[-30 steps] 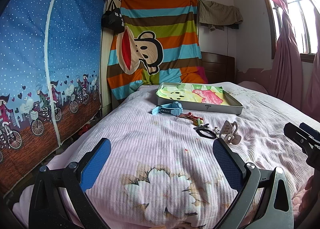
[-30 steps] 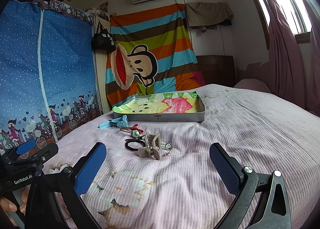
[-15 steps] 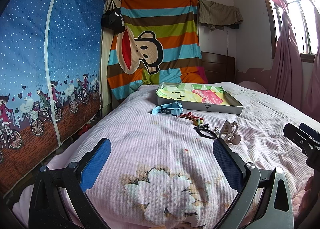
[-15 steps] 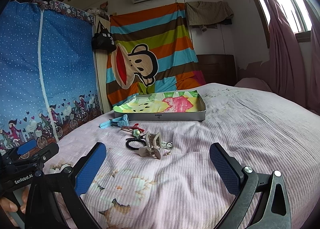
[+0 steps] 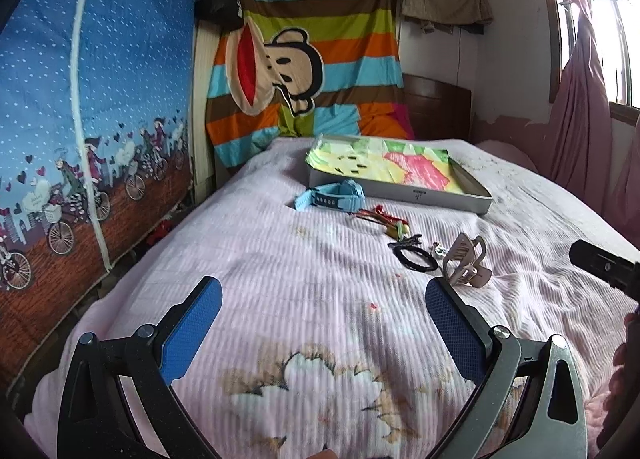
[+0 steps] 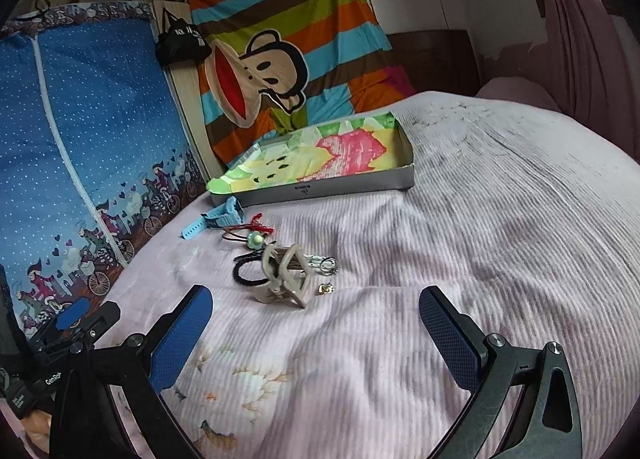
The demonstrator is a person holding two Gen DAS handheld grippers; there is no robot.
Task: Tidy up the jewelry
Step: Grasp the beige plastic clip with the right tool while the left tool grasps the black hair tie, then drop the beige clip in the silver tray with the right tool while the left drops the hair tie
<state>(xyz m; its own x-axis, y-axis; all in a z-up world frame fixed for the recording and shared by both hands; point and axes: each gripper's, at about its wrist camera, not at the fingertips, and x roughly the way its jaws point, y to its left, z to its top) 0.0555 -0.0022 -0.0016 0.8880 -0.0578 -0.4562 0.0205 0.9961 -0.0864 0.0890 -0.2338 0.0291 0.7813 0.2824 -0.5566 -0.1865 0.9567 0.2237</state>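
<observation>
On the pink bedspread lie a blue watch, a red-corded charm, a black hair tie, a beige claw clip, small metal earrings and a tiny gold piece. Behind them sits a shallow grey tray with a colourful lining. My left gripper is open and empty, well short of the items. My right gripper is open and empty, just in front of the claw clip.
A blue printed wardrobe stands along the bed's left side. A striped monkey blanket hangs at the headboard. Pink curtains hang at the right. The right gripper's body shows at the left wrist view's right edge.
Both grippers have moved forward and tilted down toward the items. The right gripper has come much nearer the claw clip. Both stay open; nothing on the bed has moved.
</observation>
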